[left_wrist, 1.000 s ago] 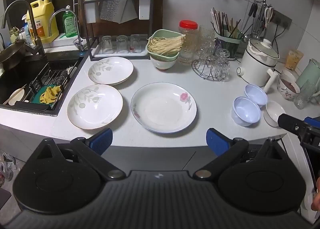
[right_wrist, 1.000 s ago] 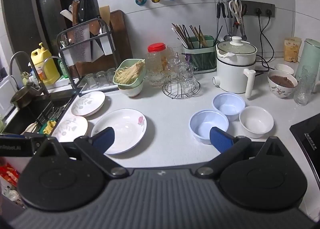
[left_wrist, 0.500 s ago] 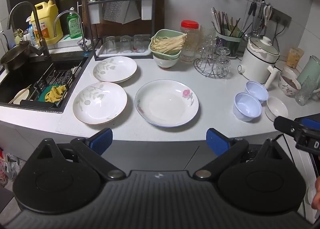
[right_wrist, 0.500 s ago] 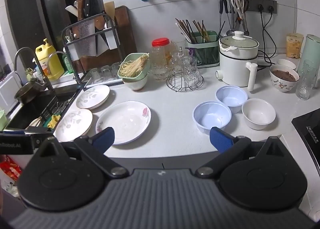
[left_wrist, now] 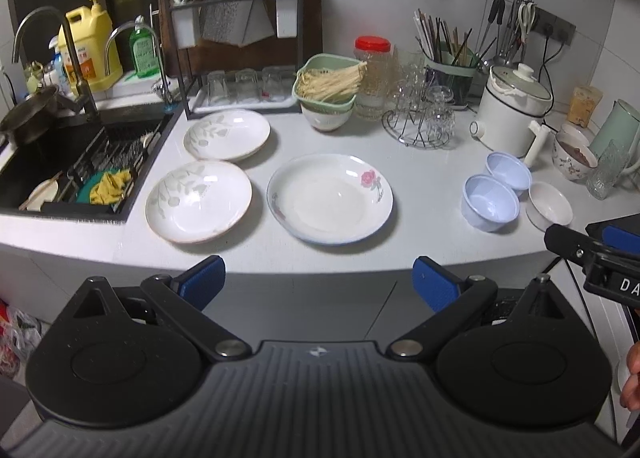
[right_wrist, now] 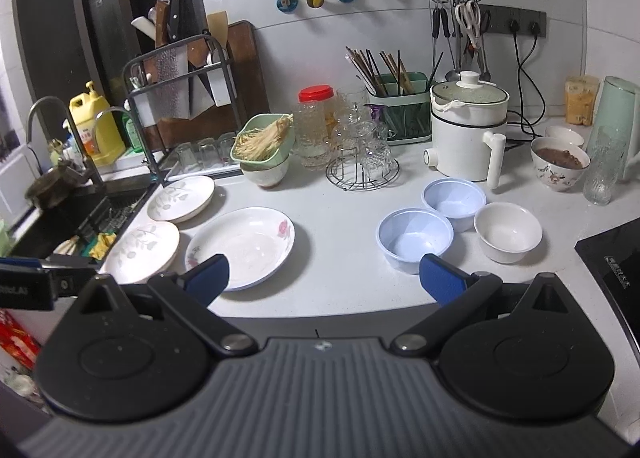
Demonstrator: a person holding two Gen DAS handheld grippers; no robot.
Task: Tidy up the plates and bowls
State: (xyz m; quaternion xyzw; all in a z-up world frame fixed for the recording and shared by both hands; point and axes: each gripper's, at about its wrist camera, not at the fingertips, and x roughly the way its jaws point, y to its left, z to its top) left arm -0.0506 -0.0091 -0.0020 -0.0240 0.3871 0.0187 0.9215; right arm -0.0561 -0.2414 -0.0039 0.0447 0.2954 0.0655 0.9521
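Three plates on white counter (left_wrist: 420,194): rose plate (left_wrist: 330,198) centre, near leaf plate (left_wrist: 199,201) left of it, far leaf plate (left_wrist: 227,134) behind, rims of leaf pair touching or overlapping, near sink (left_wrist: 60,174). Bowls clustered right: front blue bowl (right_wrist: 415,238), rear blue bowl (right_wrist: 455,198), white bowl (right_wrist: 508,232), close together. Left gripper (left_wrist: 318,284) wide open, empty, off counter's front edge. Right gripper (right_wrist: 324,278) wide open, empty, hovers at front edge between rose plate and front blue bowl.

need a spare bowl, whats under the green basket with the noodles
The green basket of dry noodles sits on a white bowl at the back of the counter. Only the bowl's outer wall shows; its inside is covered.
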